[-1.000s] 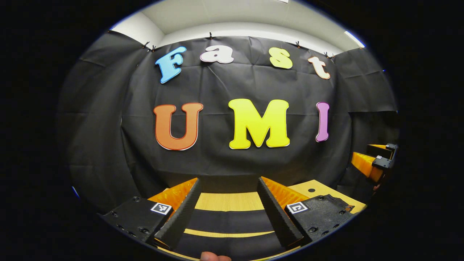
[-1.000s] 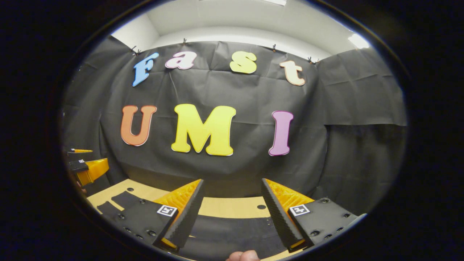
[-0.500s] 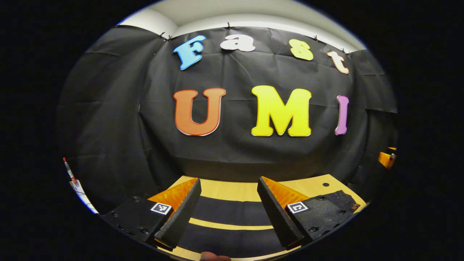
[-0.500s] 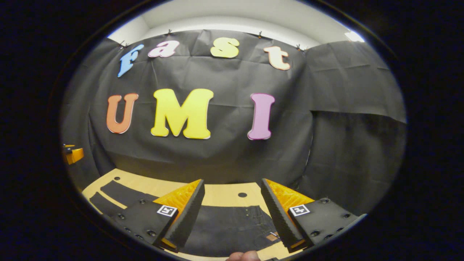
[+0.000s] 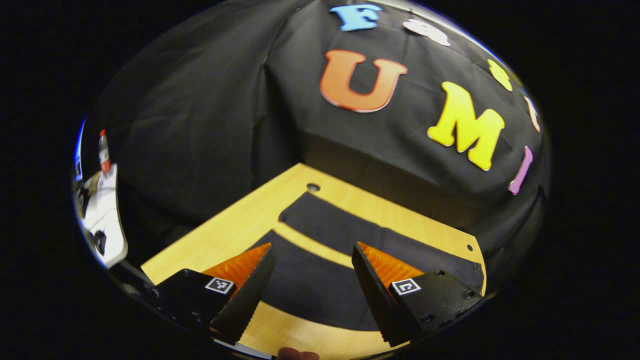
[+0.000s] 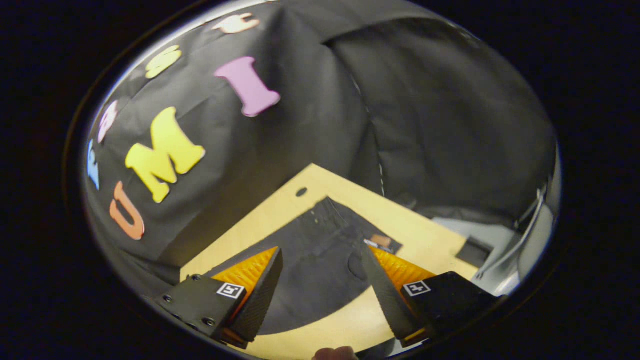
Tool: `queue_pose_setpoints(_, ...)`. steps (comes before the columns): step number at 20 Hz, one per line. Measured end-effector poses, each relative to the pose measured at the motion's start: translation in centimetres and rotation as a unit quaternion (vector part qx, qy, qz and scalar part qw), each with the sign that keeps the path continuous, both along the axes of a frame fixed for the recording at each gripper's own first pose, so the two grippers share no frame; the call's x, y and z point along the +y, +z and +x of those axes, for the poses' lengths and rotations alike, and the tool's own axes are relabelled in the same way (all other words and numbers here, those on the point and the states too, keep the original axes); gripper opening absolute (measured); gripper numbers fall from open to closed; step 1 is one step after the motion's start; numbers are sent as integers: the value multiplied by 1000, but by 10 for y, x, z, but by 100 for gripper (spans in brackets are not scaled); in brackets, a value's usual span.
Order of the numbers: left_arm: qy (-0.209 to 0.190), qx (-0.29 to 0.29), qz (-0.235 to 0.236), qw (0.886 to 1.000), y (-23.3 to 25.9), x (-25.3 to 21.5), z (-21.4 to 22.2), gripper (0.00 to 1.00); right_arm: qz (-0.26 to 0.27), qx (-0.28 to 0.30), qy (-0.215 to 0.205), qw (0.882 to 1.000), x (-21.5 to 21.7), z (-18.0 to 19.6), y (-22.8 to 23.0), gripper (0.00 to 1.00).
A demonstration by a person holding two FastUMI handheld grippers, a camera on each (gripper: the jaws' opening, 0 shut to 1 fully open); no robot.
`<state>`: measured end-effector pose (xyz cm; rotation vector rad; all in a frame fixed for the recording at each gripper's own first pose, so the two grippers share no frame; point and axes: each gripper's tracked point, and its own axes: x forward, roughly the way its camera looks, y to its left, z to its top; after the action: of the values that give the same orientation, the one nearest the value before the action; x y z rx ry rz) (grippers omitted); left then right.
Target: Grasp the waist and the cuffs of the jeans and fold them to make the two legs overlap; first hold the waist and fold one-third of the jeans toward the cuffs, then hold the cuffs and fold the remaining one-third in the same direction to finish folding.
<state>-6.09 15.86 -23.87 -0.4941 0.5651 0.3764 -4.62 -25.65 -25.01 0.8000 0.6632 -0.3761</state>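
Your left gripper and right gripper gape wide, empty, above flat dark denim jeans on smooth wooden table

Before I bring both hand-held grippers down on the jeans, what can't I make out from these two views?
- Left gripper view: the jeans run behind the left hand-held gripper, open above them; the near leg's cuff is hidden by its finger.
- Right gripper view: the waist is partly covered by the right hand-held gripper, also open; the small patch is too small to identify.
- The table is cut off by the image's lower edge.
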Motion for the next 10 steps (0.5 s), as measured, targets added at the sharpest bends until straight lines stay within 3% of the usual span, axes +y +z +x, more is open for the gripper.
queue_pose_setpoints(3, 38, 49, -112, 992, -48, -1, -21, 99, 44, 41, -10, 998, -3, -22, -48, 98)
queue_pose_setpoints(7, 133, 78, -263, 952, -91, 9, -51, 99, 85, 81, -3, 993, 9, -38, -86, 99)
queue_pose_setpoints(9, 167, 81, -299, 936, -100, 16, -54, 100, 109, 86, -12, 990, 13, -38, -89, 94)
queue_pose_setpoints(10, 177, 81, -306, 932, -108, 21, -55, 100, 114, 89, -13, 989, 14, -38, -91, 99)
